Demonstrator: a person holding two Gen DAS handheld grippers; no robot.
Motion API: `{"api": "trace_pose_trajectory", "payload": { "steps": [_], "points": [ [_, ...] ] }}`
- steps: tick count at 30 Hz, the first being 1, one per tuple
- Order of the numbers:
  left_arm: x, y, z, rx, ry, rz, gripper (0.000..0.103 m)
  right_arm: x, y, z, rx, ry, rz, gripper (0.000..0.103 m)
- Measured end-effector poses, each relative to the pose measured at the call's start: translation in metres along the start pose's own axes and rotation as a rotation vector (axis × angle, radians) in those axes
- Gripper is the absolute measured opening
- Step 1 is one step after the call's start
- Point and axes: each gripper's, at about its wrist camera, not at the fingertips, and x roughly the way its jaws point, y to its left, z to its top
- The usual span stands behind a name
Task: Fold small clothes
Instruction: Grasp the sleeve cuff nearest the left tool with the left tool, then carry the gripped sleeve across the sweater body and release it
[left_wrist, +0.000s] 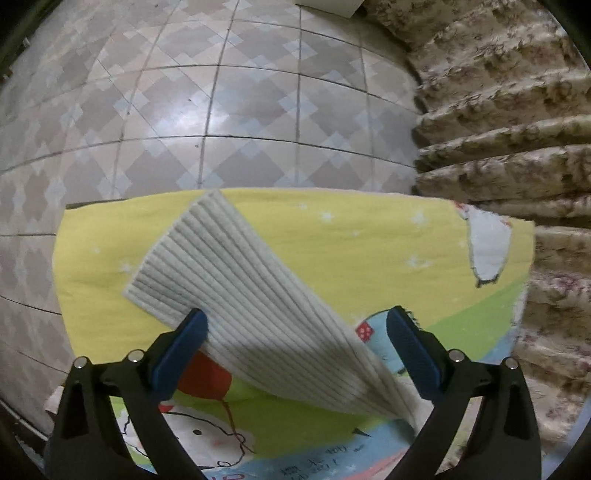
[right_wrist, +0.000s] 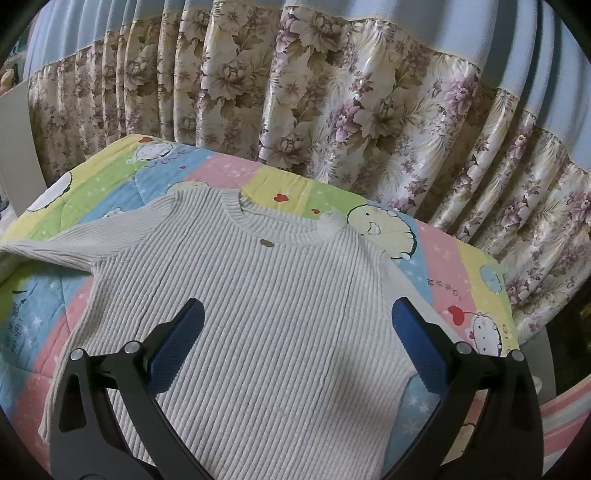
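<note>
A small light grey ribbed sweater (right_wrist: 266, 295) lies flat, front up, on a cartoon-print quilt (right_wrist: 454, 258). Its round neckline is at the far side and its left sleeve stretches out to the left. My right gripper (right_wrist: 297, 314) is open and empty above the sweater's body. In the left wrist view the sleeve (left_wrist: 240, 280) lies across the quilt (left_wrist: 351, 236), its cuff towards the far edge. My left gripper (left_wrist: 297, 325) is open, one blue pad on each side of the sleeve, holding nothing.
A floral curtain (right_wrist: 332, 92) hangs close behind the quilt and also shows in the left wrist view (left_wrist: 517, 129). A tiled floor (left_wrist: 184, 110) lies beyond the quilt's far edge. A white panel (right_wrist: 14, 129) stands at the left.
</note>
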Motion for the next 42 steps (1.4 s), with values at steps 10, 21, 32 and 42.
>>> {"api": "trace_pose_trajectory", "payload": {
  "steps": [10,21,32,42],
  "points": [
    [0.021,-0.04,-0.026,0.148,-0.11,0.303,0.086,-0.01,-0.013,-0.006,0.014,0.005,-0.029,0.1],
    [0.006,-0.039,-0.036,0.204,-0.159,0.278,0.028,-0.022,-0.037,-0.007,0.088,-0.019,-0.035,0.1],
    [-0.017,-0.096,-0.076,0.437,-0.363,0.194,0.017,-0.017,-0.043,-0.009,0.126,-0.023,-0.009,0.1],
    [-0.035,-0.197,-0.179,0.907,-0.648,0.066,0.017,-0.003,-0.056,-0.015,0.194,-0.014,-0.006,0.1]
  ]
}}
